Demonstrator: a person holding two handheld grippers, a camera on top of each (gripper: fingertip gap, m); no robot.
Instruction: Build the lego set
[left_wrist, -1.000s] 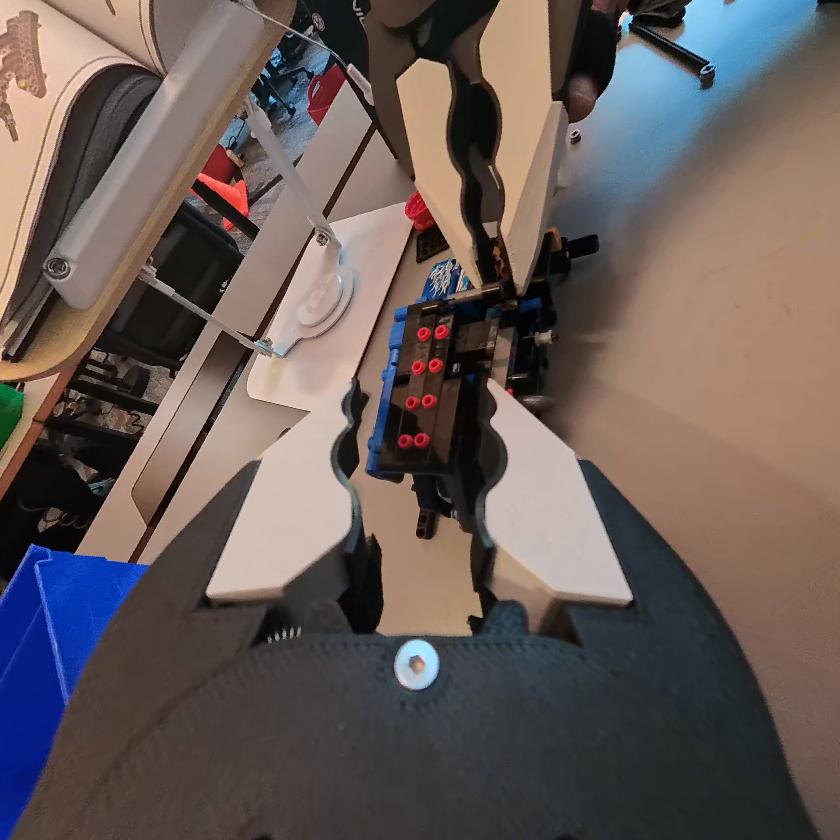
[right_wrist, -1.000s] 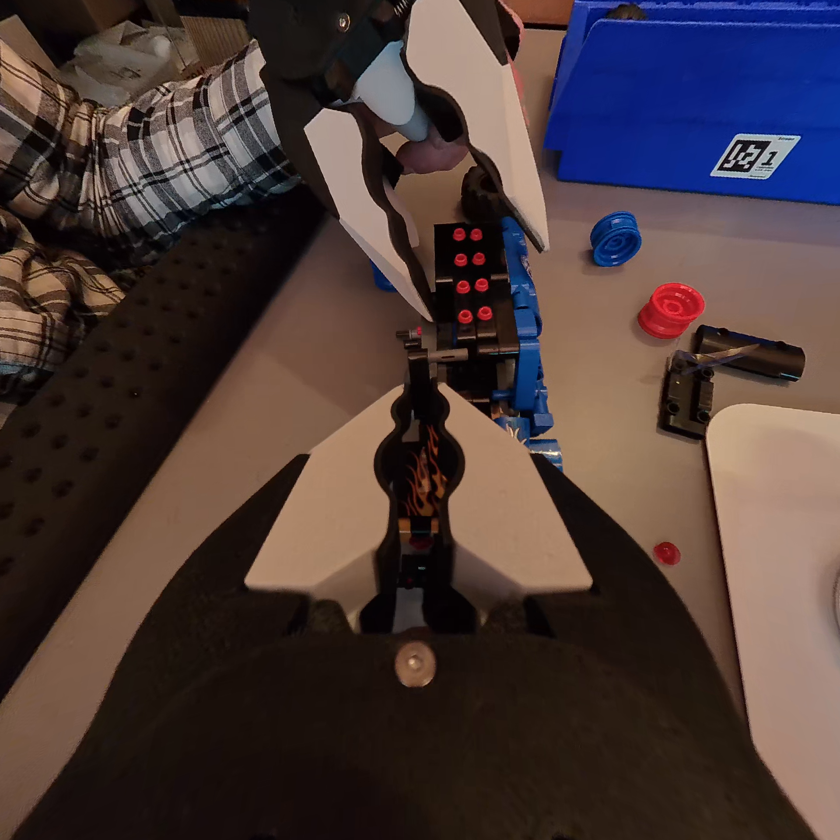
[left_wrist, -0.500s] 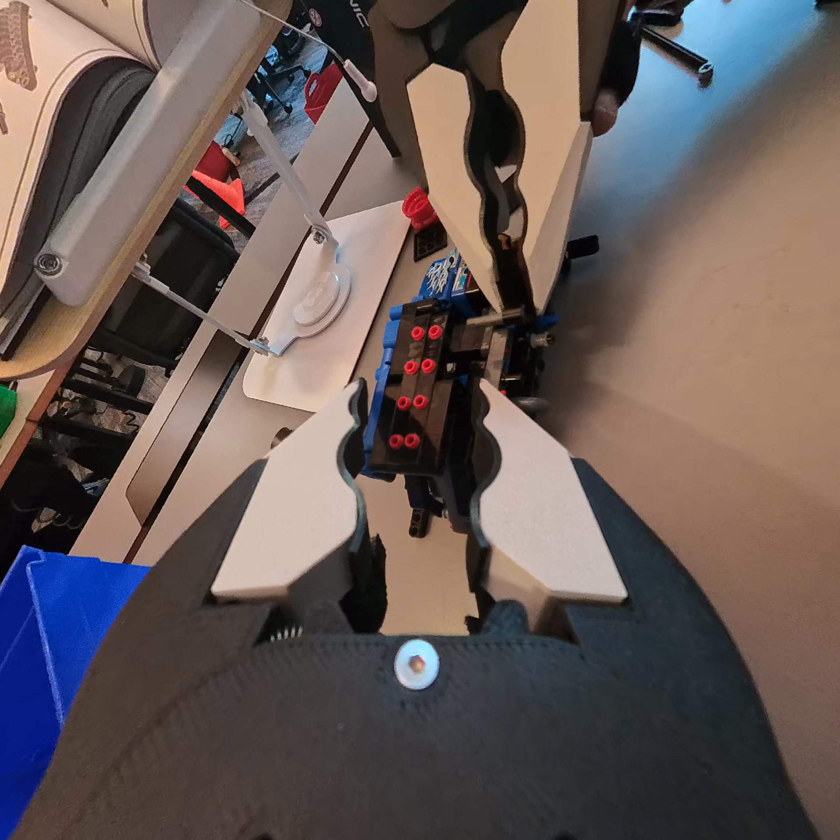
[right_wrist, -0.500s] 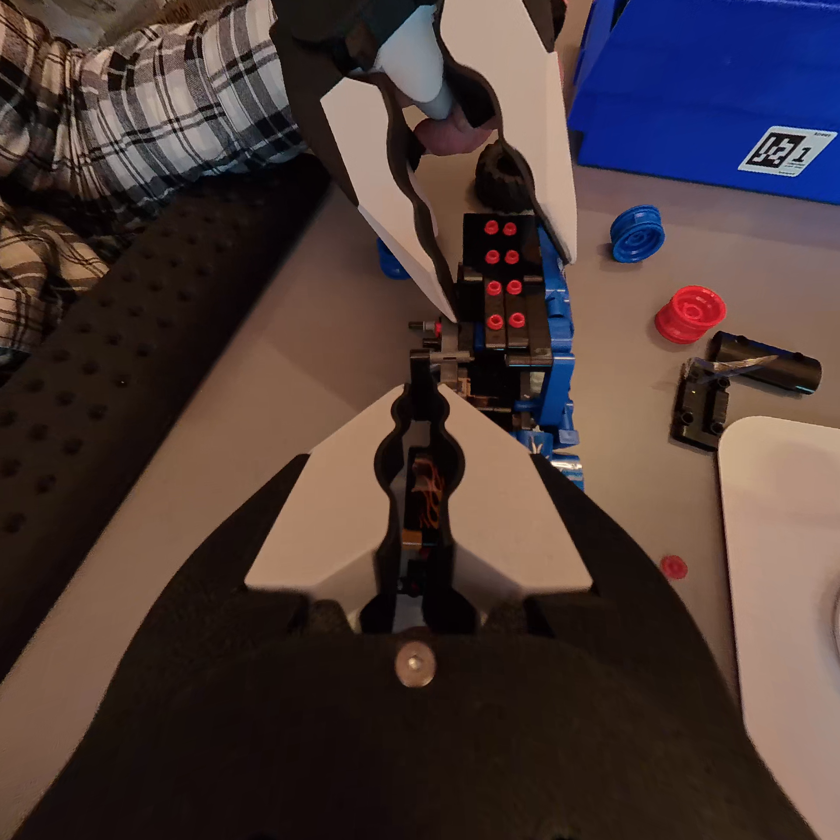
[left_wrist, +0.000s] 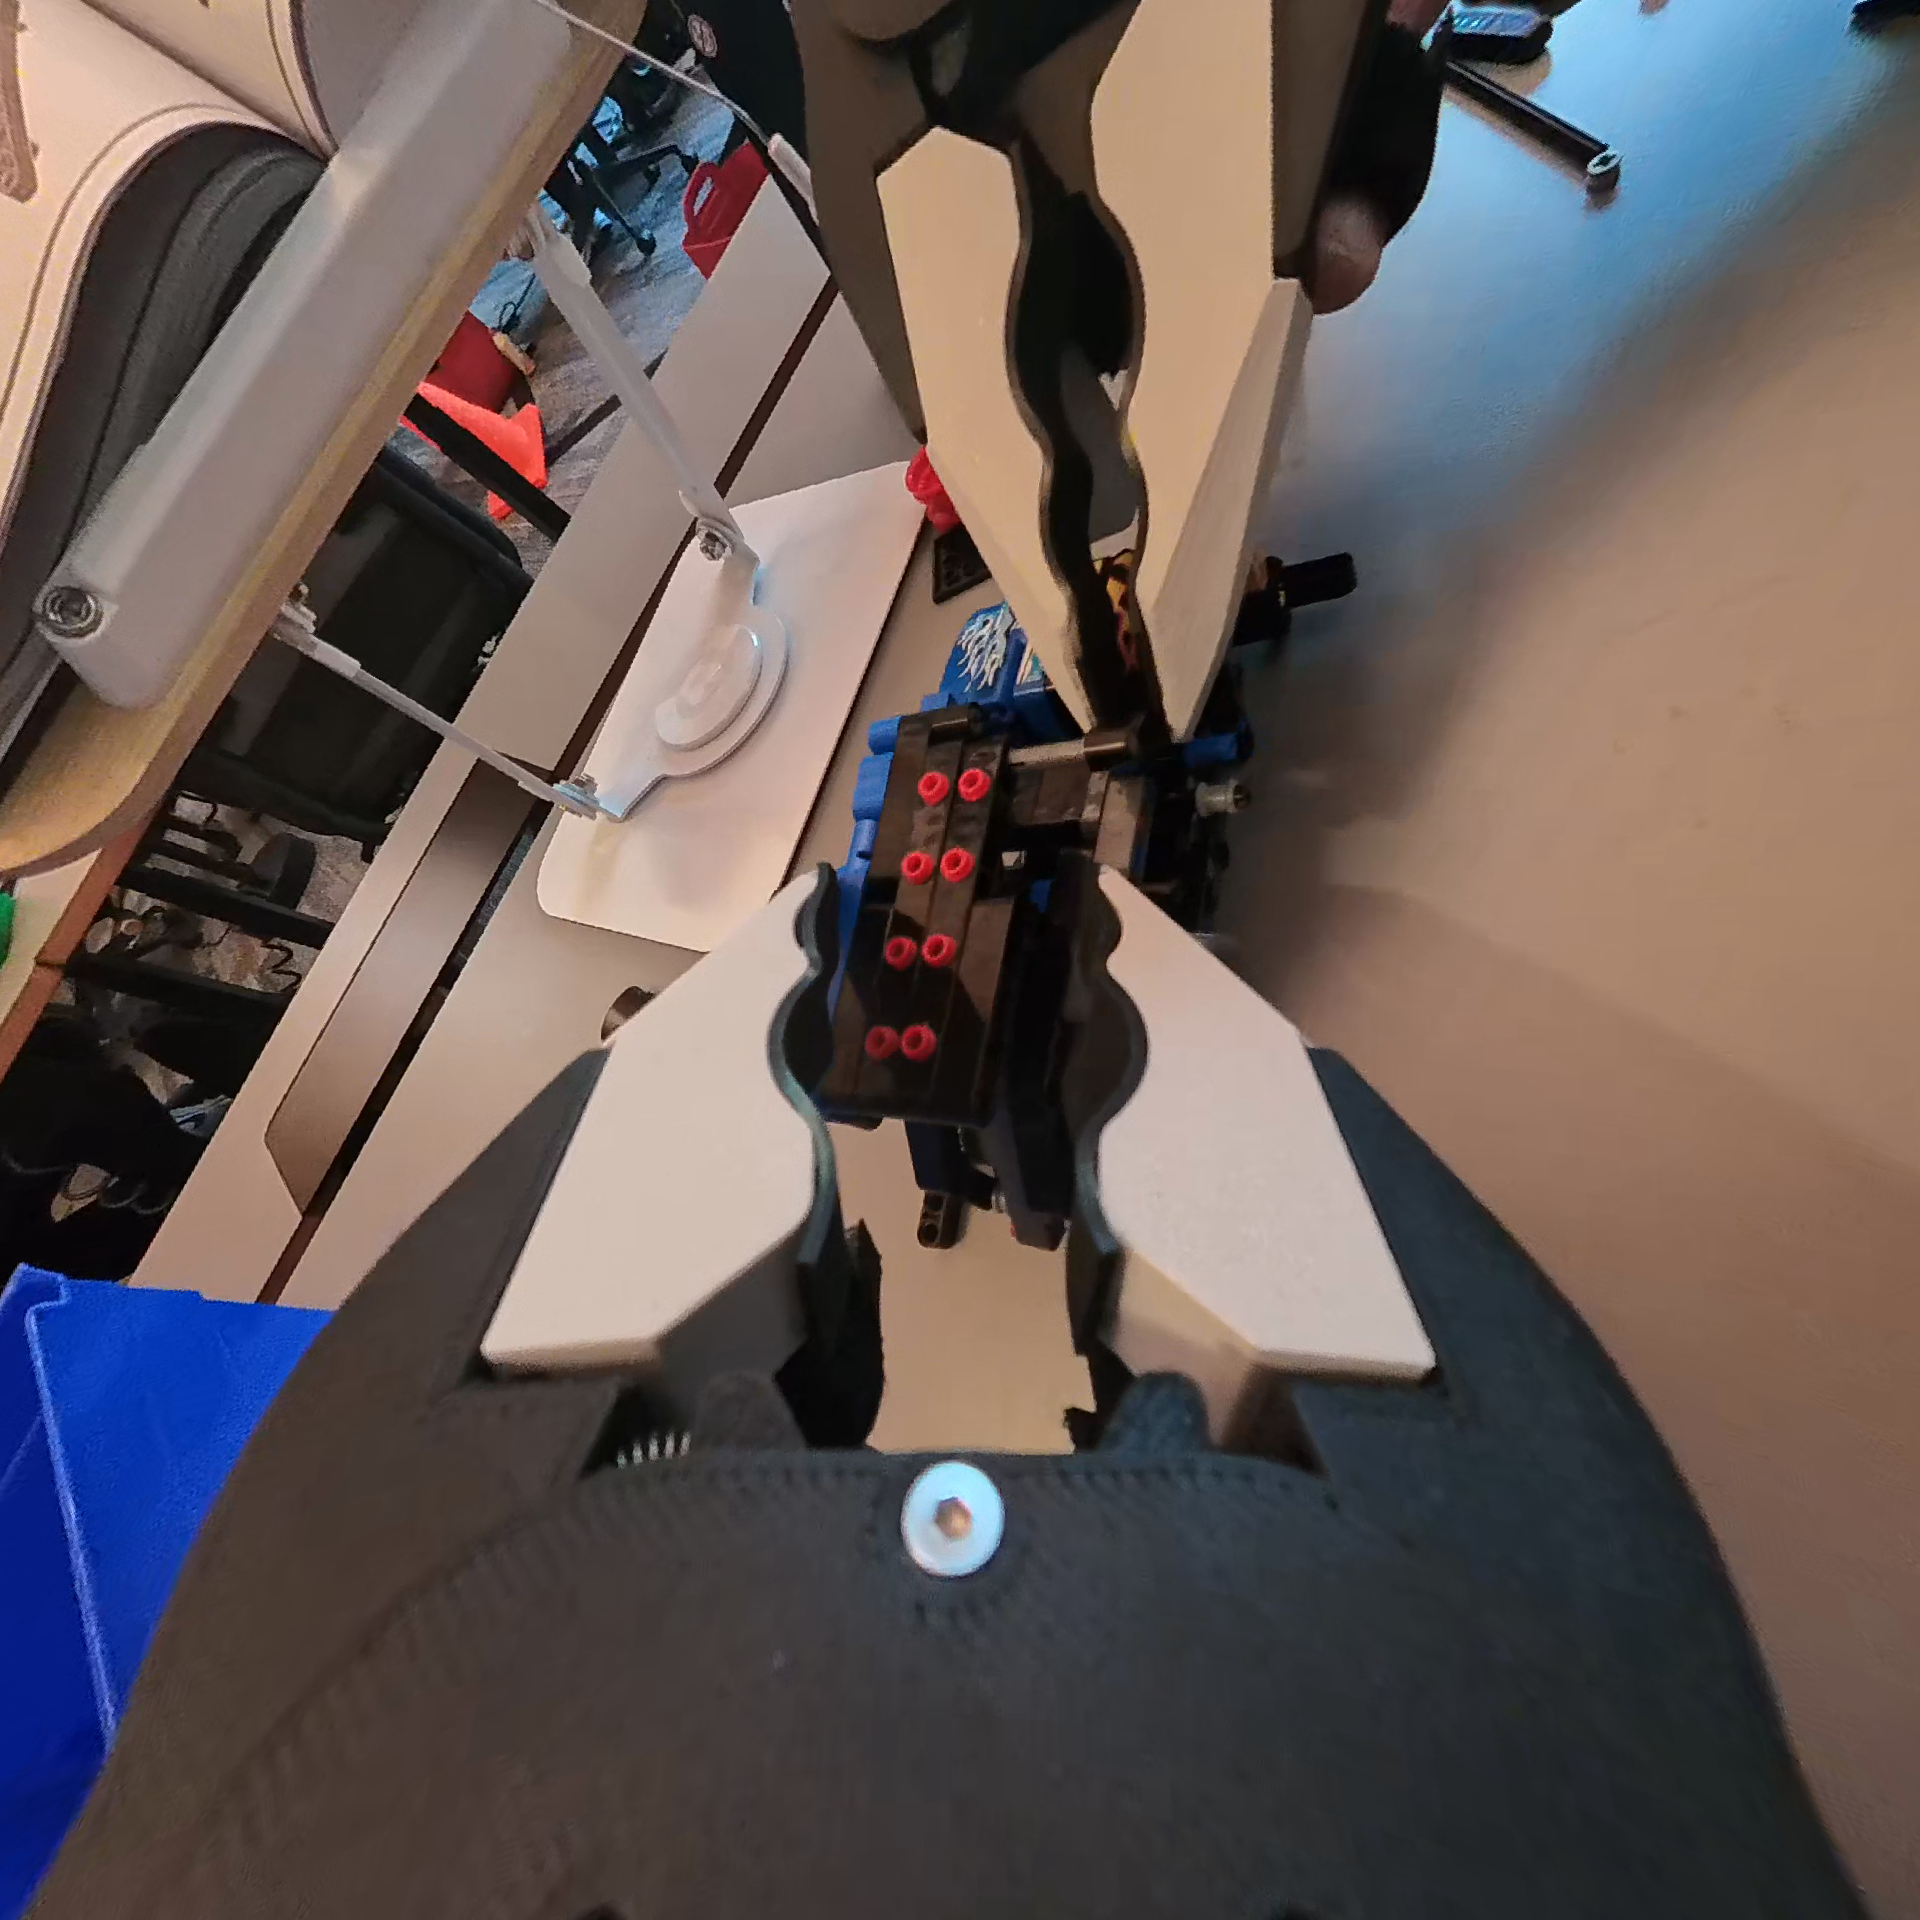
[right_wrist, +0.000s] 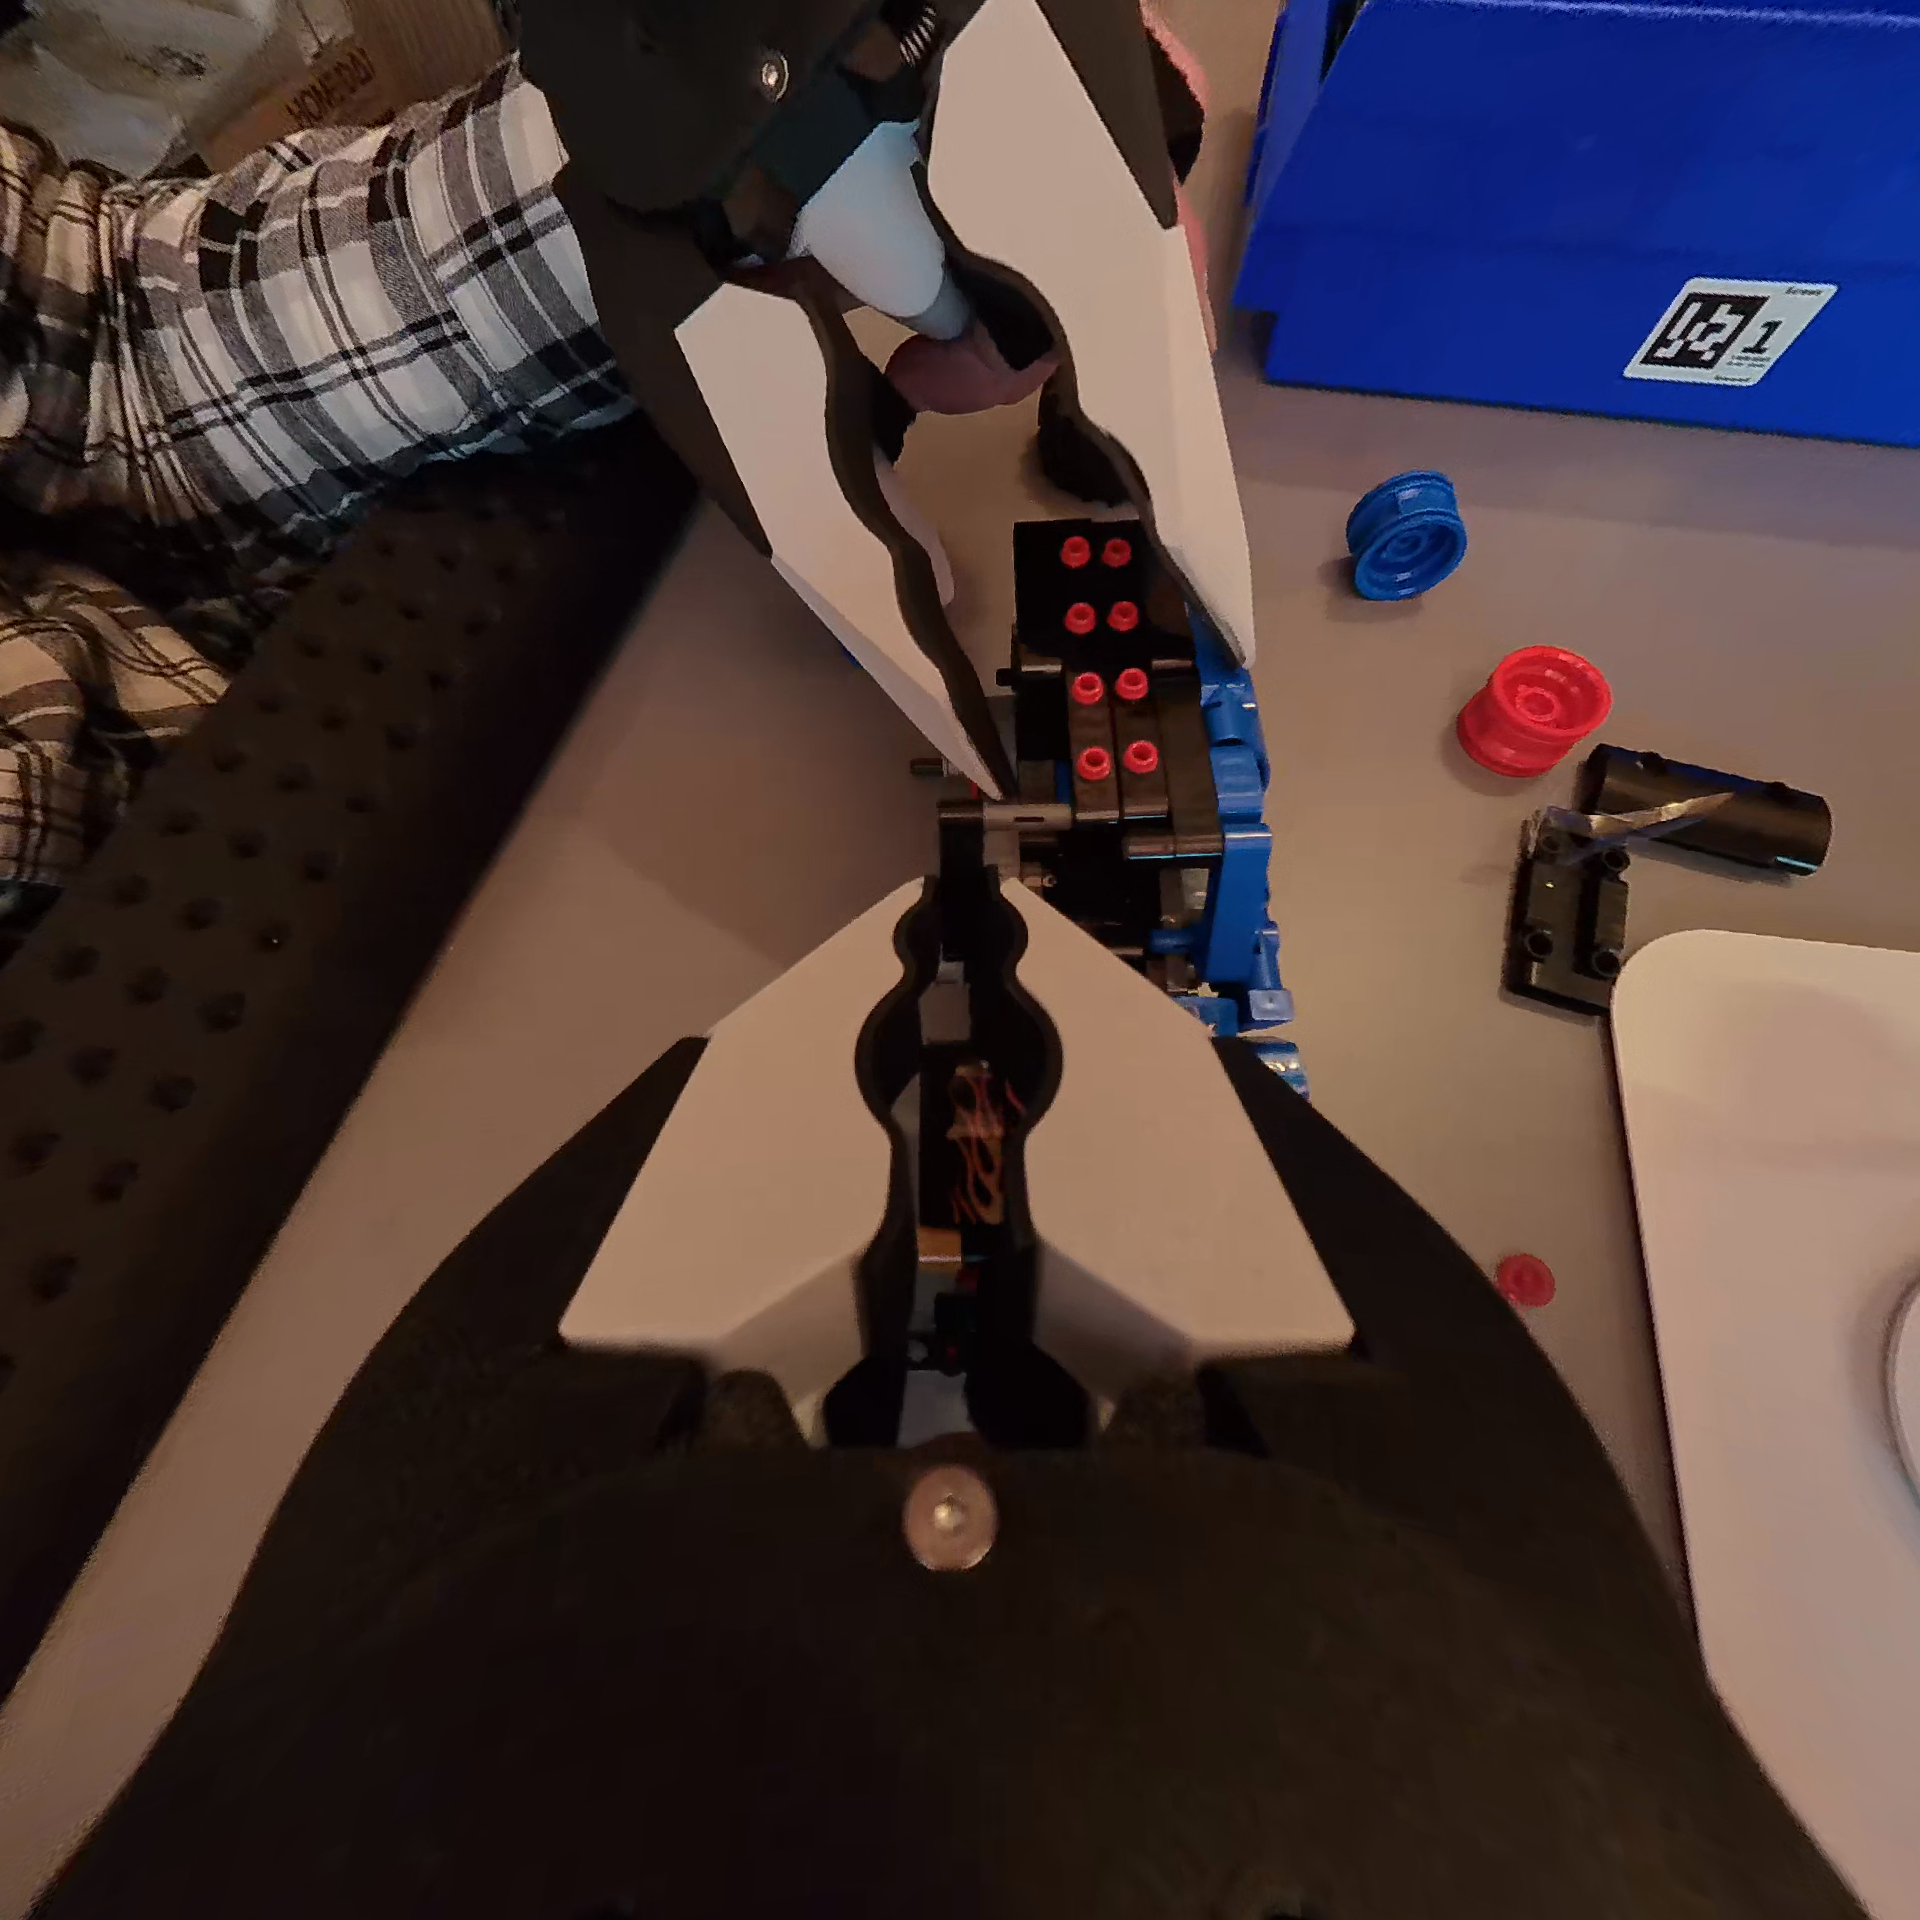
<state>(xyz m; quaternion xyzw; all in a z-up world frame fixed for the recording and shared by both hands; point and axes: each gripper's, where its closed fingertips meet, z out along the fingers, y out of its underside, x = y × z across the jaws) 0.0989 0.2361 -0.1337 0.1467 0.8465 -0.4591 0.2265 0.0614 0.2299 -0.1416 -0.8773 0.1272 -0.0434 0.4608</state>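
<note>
A workshop or lab setting is suggested: a grey worktable is edged by a black perforated mat, a blue parts bin bearing a printed marker tag is set on it, and office chairs and orange cones are seen beyond.

Right tool: closed on a black flame-printed piece, tip at the lego model. Left tool: spread about the model's far end. On the bench: blue wheel, red wheel, black parts, small red stud, blue bin.
</note>
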